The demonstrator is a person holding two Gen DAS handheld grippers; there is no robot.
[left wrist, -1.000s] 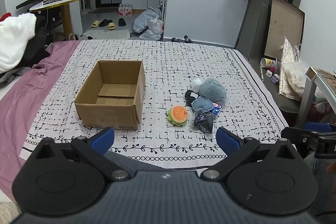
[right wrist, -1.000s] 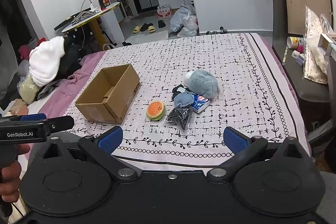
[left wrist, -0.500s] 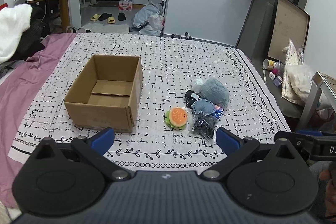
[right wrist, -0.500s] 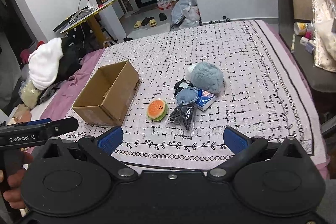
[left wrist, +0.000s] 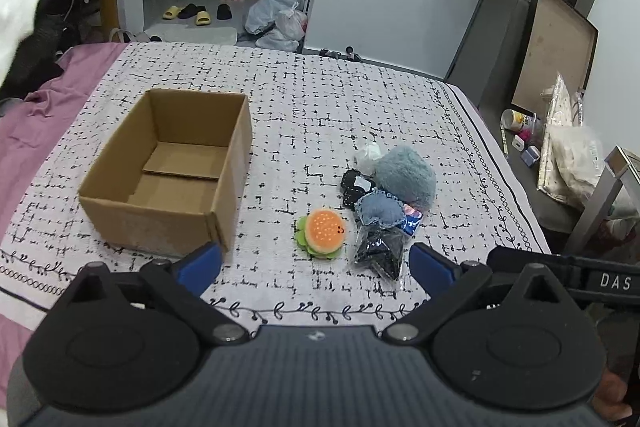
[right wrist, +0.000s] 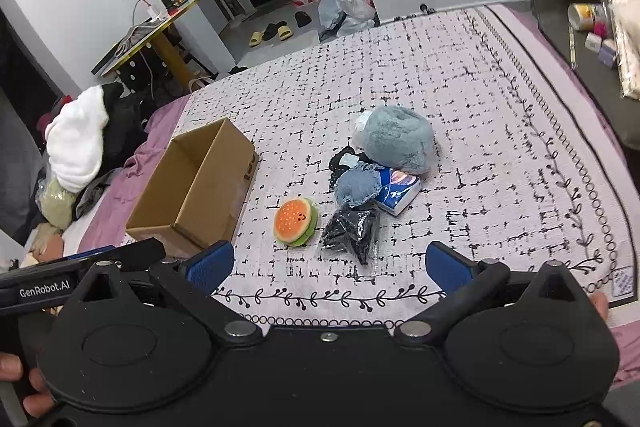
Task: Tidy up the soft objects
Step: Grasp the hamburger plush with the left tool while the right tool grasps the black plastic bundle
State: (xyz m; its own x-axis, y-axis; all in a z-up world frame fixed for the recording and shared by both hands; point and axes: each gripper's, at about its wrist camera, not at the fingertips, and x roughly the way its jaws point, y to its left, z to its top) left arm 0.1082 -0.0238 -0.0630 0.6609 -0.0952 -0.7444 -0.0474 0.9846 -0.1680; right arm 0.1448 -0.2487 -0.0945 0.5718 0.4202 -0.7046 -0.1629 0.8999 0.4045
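- Hovering low over the near edge of the bed, the left gripper [left wrist: 314, 265] is level and points forward, its blue fingertips [left wrist: 200, 261] spread wide with nothing between them.
- The right gripper [right wrist: 327, 265] is held just beside it, angled a little toward 11 o'clock, jaws equally wide and empty; its black body [left wrist: 568, 277] juts into the left camera's view at 4 o'clock.
- A bare hand [right wrist: 18, 383] grips the left tool's handle, seen at 8 o'clock in the right view.
- An open cardboard box [left wrist: 168, 171] sits on the patterned bedspread [left wrist: 328, 99] at about 10 o'clock from the left gripper, with only its bottom flaps showing inside.
- The soft things lie in a cluster at roughly 1 o'clock, apart from the box.
- A burger plush [left wrist: 323, 233] lies nearest, on its side, a little apart from the rest.
- A black item in a clear bag [left wrist: 378, 249] lies just beside it.
- A blue denim heart cushion [left wrist: 380, 209] overlaps a blue tissue packet [right wrist: 400, 189].
- A grey fluffy plush [left wrist: 406, 179] sits farthest, touching a small white bag [left wrist: 368, 155] and a black dotted cloth [left wrist: 354, 187].
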